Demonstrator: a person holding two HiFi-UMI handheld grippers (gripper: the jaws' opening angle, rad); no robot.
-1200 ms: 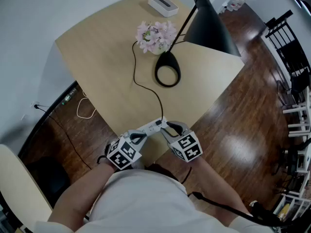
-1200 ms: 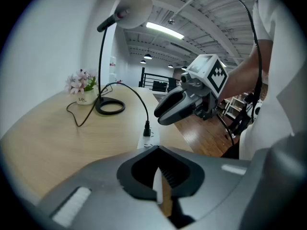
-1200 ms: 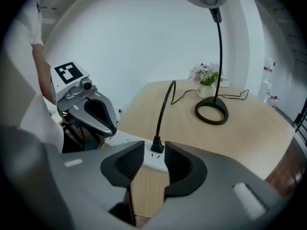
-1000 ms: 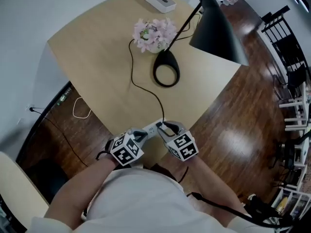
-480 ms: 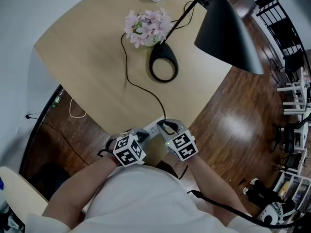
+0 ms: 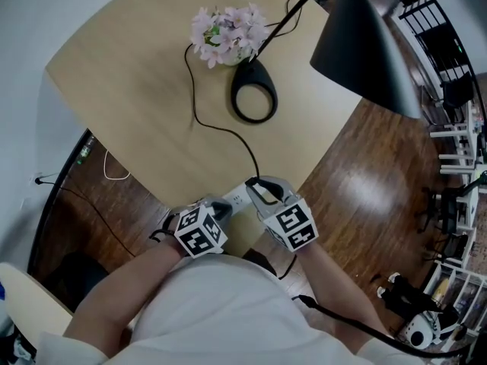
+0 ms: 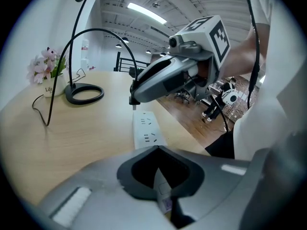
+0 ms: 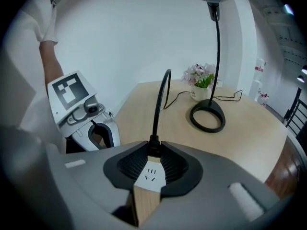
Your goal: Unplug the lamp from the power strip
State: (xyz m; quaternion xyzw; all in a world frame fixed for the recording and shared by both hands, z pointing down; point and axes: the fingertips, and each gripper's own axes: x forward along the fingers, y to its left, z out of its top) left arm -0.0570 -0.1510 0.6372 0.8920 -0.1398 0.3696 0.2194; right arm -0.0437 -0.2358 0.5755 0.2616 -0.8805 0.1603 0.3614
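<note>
lamp shade [image 6: 365, 44] cut by top edge, power strip [image 6: 237, 199] half hidden

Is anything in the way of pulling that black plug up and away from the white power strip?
Nothing visible. The right gripper is shut on the plug, whose prong already shows just above the power strip; the left gripper pins the strip's near end. The cord arcs freely back toward the lamp.
</note>
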